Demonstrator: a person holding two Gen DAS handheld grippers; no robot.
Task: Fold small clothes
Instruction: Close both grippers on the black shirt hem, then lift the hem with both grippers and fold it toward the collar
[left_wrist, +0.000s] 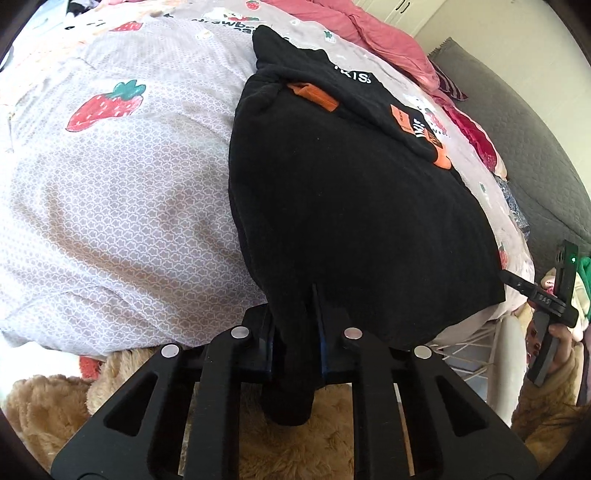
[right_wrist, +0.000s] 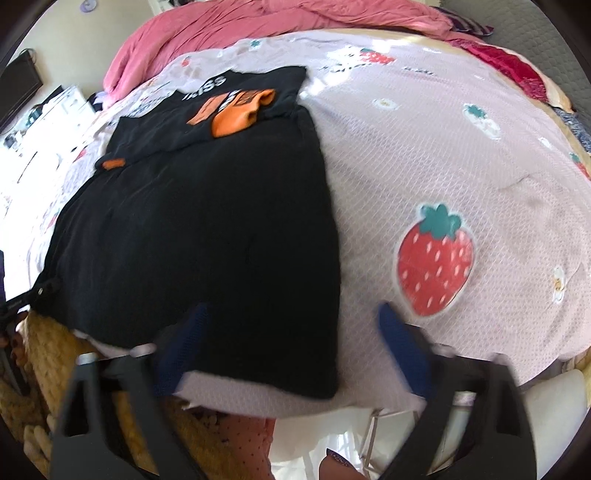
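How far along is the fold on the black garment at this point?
Partly done: the black garment lies on the strawberry bedsheet with its orange-printed top section already laid over the body. In hand: the left gripper is clamped on the near hem. The right gripper hovers open at the near corner, gripping nothing. The final fold remains.

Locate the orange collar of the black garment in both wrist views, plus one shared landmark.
Left wrist: orange collar sits upper centre, at the far end of the black garment, whose near hem is pinched in the left gripper.
Right wrist: orange collar is upper left of centre; the right gripper is open over the near hem.
Shared landmark: the big strawberry print on the bedsheet.
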